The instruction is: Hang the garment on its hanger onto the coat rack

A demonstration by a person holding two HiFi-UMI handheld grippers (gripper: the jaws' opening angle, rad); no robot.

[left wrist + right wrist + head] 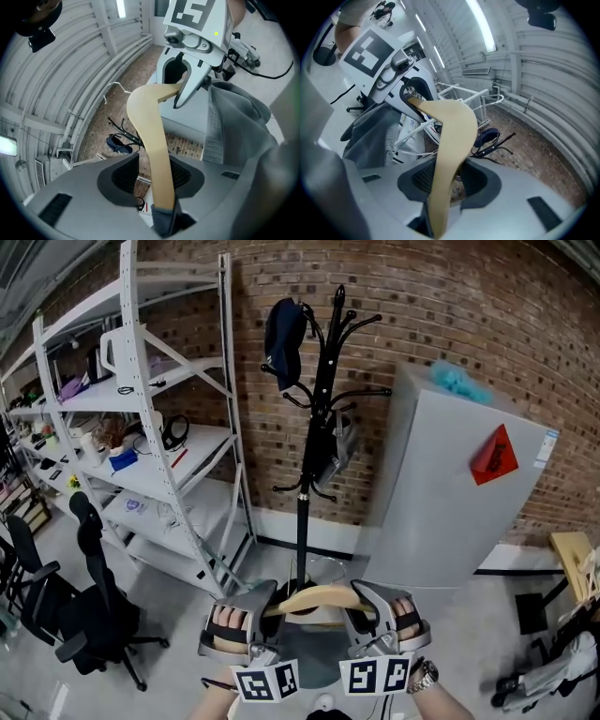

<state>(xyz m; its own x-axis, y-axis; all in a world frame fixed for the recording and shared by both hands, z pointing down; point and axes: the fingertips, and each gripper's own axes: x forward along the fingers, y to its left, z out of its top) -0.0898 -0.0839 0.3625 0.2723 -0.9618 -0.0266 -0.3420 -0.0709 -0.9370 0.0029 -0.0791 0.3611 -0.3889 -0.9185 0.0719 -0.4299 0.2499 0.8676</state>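
A pale wooden hanger lies level between my two grippers, low in the head view, with a grey garment draped from it. The left gripper and right gripper face each other, one at each end. In the left gripper view the hanger arm runs between the jaws, lying against one pad with a gap at the other. The right gripper view shows the other arm likewise, with a narrower gap. The black coat rack stands ahead against the brick wall.
A dark blue item hangs on the rack's upper left hook and a grey one lower right. White metal shelving stands to the left, a grey cabinet to the right, and black office chairs at the lower left.
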